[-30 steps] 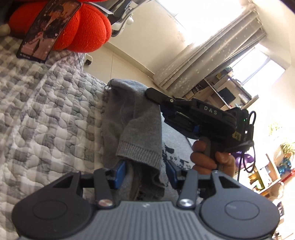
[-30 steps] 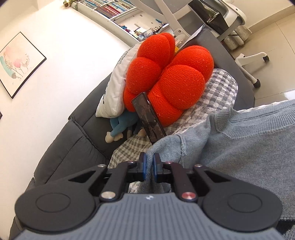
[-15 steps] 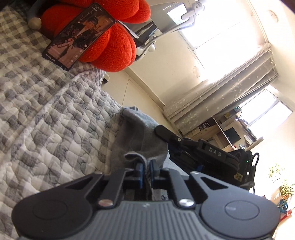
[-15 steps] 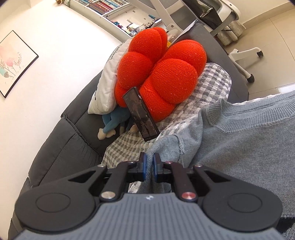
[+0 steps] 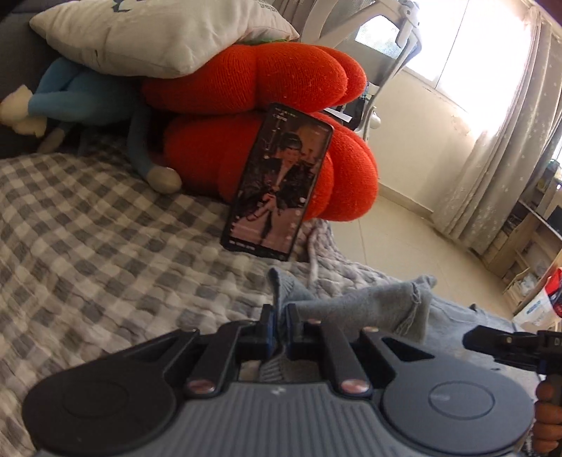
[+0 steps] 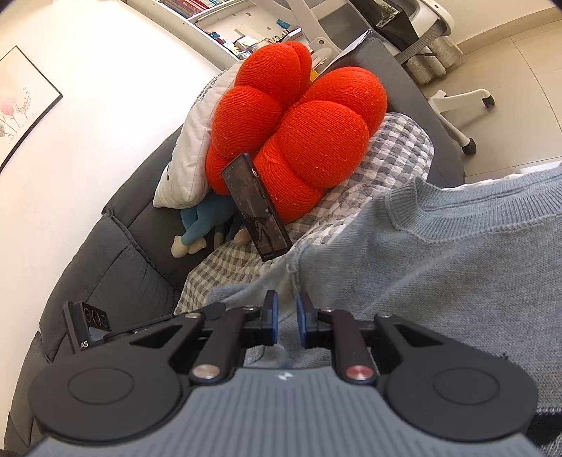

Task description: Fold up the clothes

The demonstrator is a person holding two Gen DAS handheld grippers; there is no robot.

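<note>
A home living room: grey sofa (image 6: 116,253), red cushion (image 6: 298,140), curtains (image 5: 491,140), bookshelf (image 6: 224,21).

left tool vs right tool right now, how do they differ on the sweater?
The left tool is shut, pinching a fold of the grey sweater; the right tool has just been opening, its pads parted around loose knit. The left tool's fabric stands bunched above its tips; the right tool's lies slack. Both are at the same sweater on the checked blanket.
</note>
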